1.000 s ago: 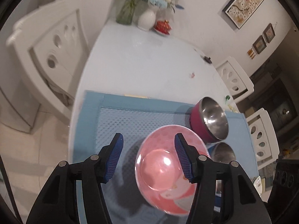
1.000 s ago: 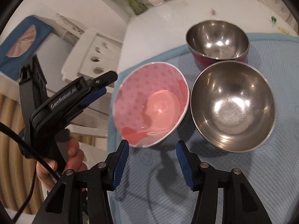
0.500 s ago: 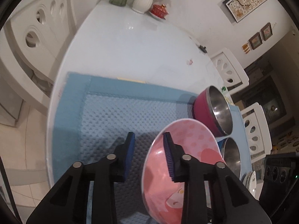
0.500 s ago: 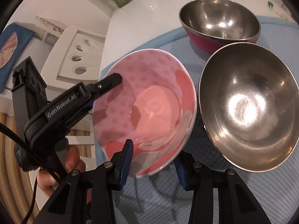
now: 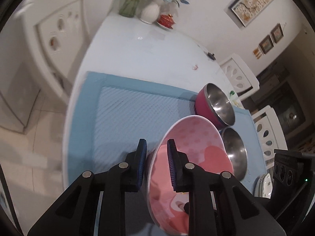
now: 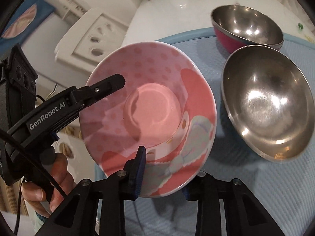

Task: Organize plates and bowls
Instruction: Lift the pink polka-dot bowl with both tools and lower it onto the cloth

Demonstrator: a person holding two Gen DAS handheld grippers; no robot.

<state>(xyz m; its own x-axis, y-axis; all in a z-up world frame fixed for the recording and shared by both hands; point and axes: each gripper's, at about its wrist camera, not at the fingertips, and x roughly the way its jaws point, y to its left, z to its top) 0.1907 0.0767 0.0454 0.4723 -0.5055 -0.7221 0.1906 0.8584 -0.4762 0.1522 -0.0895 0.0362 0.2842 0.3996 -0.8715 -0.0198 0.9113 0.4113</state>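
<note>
While the pink bowl (image 6: 149,106) hangs tilted above the blue mat (image 5: 128,118), the left gripper (image 5: 156,163) pinches its rim, one blue pad (image 5: 142,161) outside the wall and the other inside, the jaws narrowed onto the thin edge. Seen from the right wrist, the same left gripper (image 6: 110,86) reaches in from the left, its black finger lying across the bowl's dotted inner wall. The right gripper (image 6: 163,179) sits at the bowl's near edge: its left pad (image 6: 140,169) overlaps the printed rim, while the opposite pad is hidden beneath the bowl, so I cannot tell whether these jaws are actually pressing on it or merely straddling it. A cartoon figure in grey and red is printed on the lower inside of the bowl.

Just to the right, a plain steel bowl (image 6: 265,102) rests on the mat with its mouth tipped toward the camera, close beside the pink bowl's rim. Behind it stands a second steel bowl with a magenta outside (image 6: 248,29), touching or nearly touching the first. Both show in the left wrist view too, the magenta bowl (image 5: 214,106) beyond the plain one (image 5: 234,153). The mat lies on a white round table (image 5: 147,55), which carries a white vase of flowers (image 5: 151,12) and a small red dish (image 5: 166,20) at its far edge. White chairs (image 5: 59,33) stand around it.
</note>
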